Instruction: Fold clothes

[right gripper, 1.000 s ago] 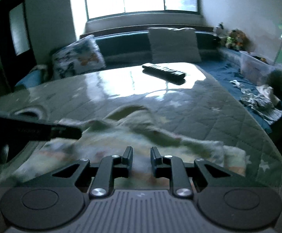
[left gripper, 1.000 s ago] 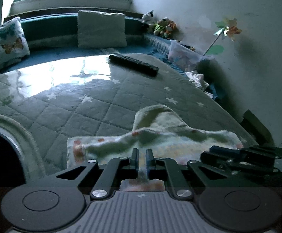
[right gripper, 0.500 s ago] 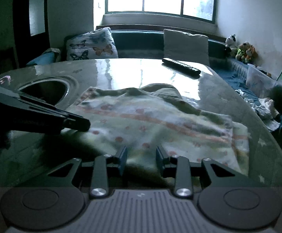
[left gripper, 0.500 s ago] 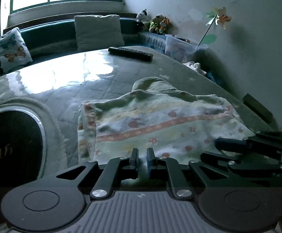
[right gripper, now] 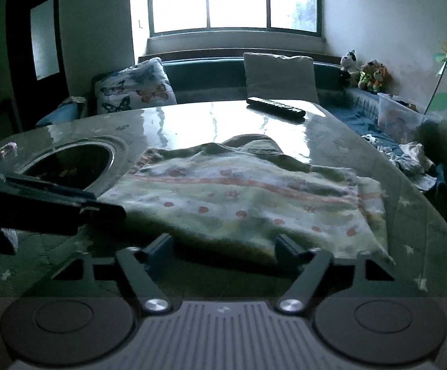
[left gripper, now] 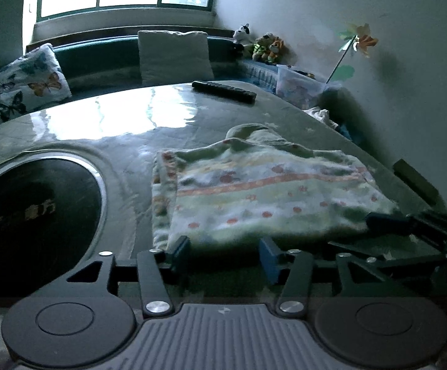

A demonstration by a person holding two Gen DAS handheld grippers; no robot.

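A pale garment (left gripper: 263,191) (right gripper: 248,203) with orange stripes and dots lies spread flat on the glossy quilted table (left gripper: 149,123), its hood pointing toward the window. My left gripper (left gripper: 225,254) sits at the garment's near edge, jaws opening, with the cloth just beyond its fingertips and nothing pinched. My right gripper (right gripper: 226,246) is at the near edge further right, jaws also opening and free of the cloth. Each gripper shows in the other's view, the right one (left gripper: 408,225) low at the right and the left one (right gripper: 54,206) at the left.
A round dark cooktop recess (left gripper: 32,215) (right gripper: 69,160) is set in the table left of the garment. A black remote (left gripper: 223,91) (right gripper: 276,107) lies at the far edge. Cushions (right gripper: 280,74), soft toys (right gripper: 365,72) and a clear storage box (right gripper: 399,117) line the bench behind.
Both grippers pulled back toward the near edge, drawing the garment flat, then let go of it. Their jaws went from shut on the cloth to wide apart.
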